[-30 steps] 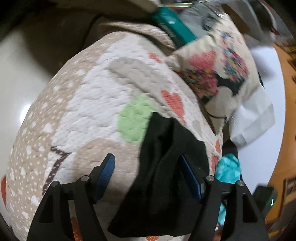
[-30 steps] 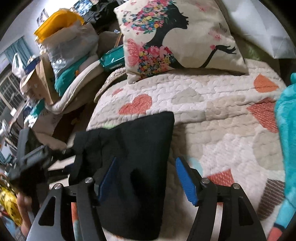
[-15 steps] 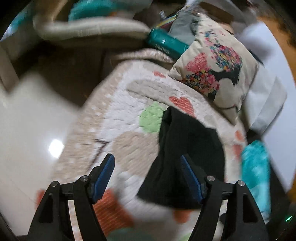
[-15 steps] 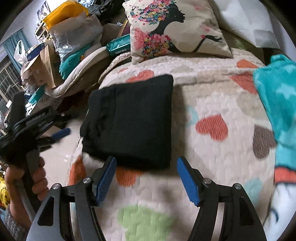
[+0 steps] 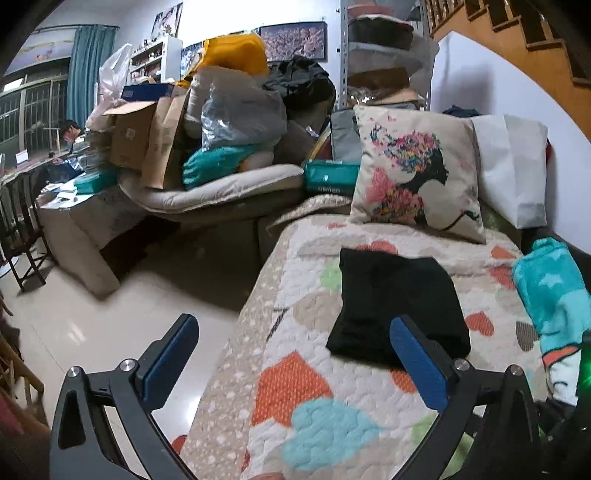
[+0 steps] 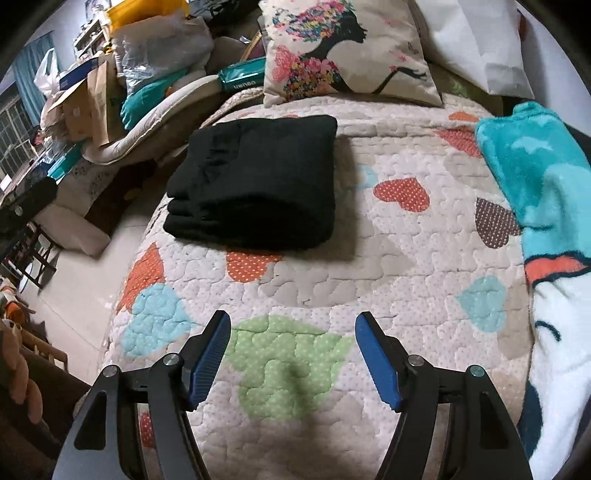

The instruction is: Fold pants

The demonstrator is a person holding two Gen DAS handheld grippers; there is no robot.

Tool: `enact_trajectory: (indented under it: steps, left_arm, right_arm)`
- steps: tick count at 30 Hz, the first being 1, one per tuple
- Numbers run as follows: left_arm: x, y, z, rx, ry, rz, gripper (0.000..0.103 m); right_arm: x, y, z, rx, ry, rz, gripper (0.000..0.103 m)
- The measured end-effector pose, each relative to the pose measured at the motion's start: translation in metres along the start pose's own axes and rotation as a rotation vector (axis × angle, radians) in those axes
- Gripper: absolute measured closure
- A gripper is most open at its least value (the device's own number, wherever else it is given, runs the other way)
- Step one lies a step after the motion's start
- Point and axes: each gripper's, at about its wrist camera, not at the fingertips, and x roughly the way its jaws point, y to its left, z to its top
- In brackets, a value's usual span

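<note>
Looking down at a quilted bedspread point(image 6: 369, 236) with hearts in orange, green, pale blue and brown, I see the black pants point(image 6: 258, 181) folded into a neat rectangle in the upper left of the right wrist view, lying flat on the quilt near its left edge. My right gripper point(image 6: 293, 354) hangs above a green heart low in the frame, jaws spread wide, nothing between them, well apart from the pants. A teal blanket point(image 6: 532, 177) runs down the right side, and a pillow with a flower-haired silhouette point(image 6: 343, 51) leans at the top, just behind the pants.

From the left wrist camera the pants point(image 5: 399, 295) sit right of centre, and my left gripper point(image 5: 295, 354) is also wide open and empty, one blue pad over the pale tiled floor point(image 5: 92, 314), the other overlapping the near edge of the pants in the picture; whether it touches them I cannot tell. This view opens up the room: a sofa piled with cardboard boxes point(image 5: 147, 140) and plastic bags point(image 5: 240, 110) upper left, teal curtains point(image 5: 88, 70) by a barred window, a wooden staircase point(image 5: 517, 33) in the upper right. The right view shows only a sliver of that clutter.
</note>
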Motion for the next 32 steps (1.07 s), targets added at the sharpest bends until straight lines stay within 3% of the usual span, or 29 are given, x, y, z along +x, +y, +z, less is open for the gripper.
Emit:
enact_trajectory:
  steps: [7,18,32]
  left_arm:
    - [0.018,0.003,-0.017,-0.028,0.159,-0.095,0.000]
    - [0.037,-0.017,-0.037,0.062,0.244,-0.109,0.000]
    - [0.050,-0.020,-0.047,0.049,0.342,-0.163,0.000]
  right_arm:
    - [-0.001,0.013,-0.005,-0.047,-0.023,-0.023,0.026]
    - [0.007,0.007,-0.004,-0.025,-0.028,-0.051,0.025]
    - [0.008,0.006,-0.003,-0.041,-0.036,-0.070,0.024]
